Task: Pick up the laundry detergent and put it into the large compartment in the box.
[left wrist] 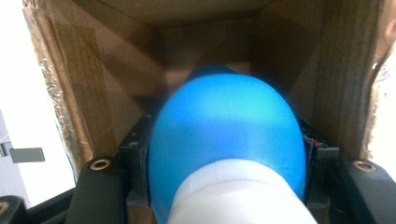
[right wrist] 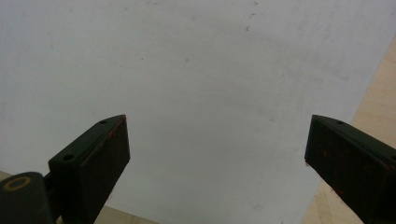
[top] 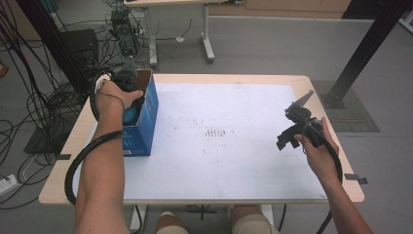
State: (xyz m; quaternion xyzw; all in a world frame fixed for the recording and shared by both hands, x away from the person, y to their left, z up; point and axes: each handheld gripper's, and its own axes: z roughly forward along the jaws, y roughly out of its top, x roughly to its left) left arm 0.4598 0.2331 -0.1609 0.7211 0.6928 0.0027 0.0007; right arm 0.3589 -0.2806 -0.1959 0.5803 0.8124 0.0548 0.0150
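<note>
Box walls (left wrist: 84, 93) hide the left tongs (left wrist: 224, 186) gripping a blue bottle (left wrist: 224, 135).

A pale wooden table (top: 336, 146) carries a large white sheet (top: 219, 136) covering most of its top, faintly smudged near the middle. An open blue cardboard box (top: 146, 119) stands on the sheet's edge, around the left gripper (top: 130, 105). Bare sheet lies beneath the right gripper (top: 287, 139).

A lab; cable tangles (top: 29, 87), electronics gear (top: 124, 31), bare grey floor (top: 272, 48).
</note>
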